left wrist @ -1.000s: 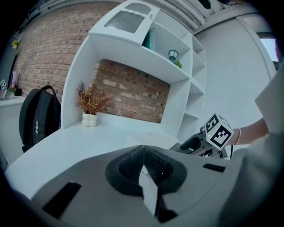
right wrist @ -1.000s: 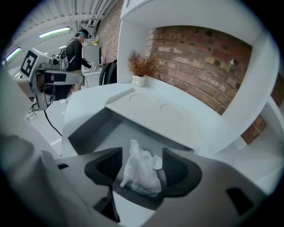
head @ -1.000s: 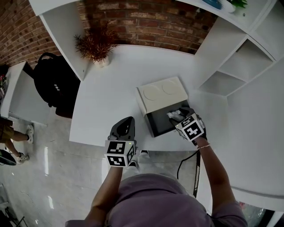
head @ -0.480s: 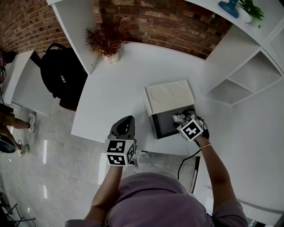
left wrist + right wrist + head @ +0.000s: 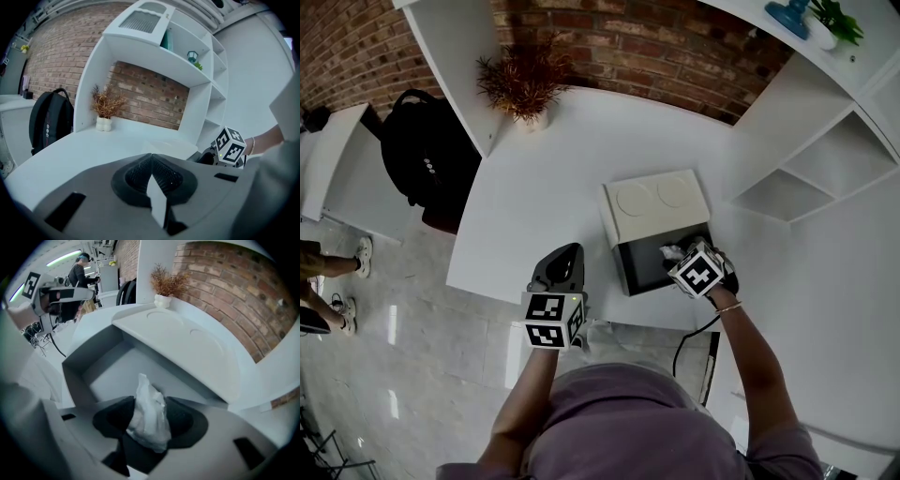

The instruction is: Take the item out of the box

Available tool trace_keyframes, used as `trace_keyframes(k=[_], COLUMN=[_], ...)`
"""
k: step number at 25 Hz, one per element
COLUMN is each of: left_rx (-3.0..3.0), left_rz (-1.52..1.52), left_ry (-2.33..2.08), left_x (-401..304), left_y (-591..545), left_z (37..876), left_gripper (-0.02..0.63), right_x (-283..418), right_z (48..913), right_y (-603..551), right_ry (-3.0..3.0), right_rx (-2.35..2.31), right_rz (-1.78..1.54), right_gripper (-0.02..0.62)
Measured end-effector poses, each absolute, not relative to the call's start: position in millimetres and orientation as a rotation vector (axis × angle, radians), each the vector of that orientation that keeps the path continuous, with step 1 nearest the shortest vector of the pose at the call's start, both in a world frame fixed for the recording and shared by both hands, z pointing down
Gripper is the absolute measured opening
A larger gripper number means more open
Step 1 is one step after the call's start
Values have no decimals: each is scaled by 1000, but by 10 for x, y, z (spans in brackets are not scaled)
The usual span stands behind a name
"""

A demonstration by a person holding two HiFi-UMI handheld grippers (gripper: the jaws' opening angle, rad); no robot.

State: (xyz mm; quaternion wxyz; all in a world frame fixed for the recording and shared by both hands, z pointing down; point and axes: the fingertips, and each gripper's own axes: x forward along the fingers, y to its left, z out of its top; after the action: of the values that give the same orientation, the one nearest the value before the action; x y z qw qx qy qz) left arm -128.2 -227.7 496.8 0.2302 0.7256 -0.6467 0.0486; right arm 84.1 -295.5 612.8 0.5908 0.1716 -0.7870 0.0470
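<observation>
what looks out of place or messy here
Nothing is spilled or broken. The only untidy thing is the crumpled white wad at the open box, between the jaws of the right tool, which have just been closing.

The right tongs (image 5: 150, 427), jaws just closing, hide the lower end of the crumpled white item (image 5: 149, 408) between them. The head view's left edge cuts off a bystander's legs (image 5: 342, 255).
</observation>
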Motion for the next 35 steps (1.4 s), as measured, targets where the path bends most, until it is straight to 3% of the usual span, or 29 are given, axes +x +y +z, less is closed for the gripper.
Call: trace_keyframes(k=[17, 35], left_rx=[2030, 2091], left_rz=[157, 172], left_ry=[-1744, -1703], left_x=[-1213, -1166], left_y=[-2326, -2230], left_z=[4977, 4936], left_gripper=[0, 0], right_x=[835, 720], right_z=[6090, 5655], right_y=[-2927, -2880], right_ry=[-1845, -2031], right_rx=[461, 702], right_rz=[38, -23], right_gripper=[146, 137])
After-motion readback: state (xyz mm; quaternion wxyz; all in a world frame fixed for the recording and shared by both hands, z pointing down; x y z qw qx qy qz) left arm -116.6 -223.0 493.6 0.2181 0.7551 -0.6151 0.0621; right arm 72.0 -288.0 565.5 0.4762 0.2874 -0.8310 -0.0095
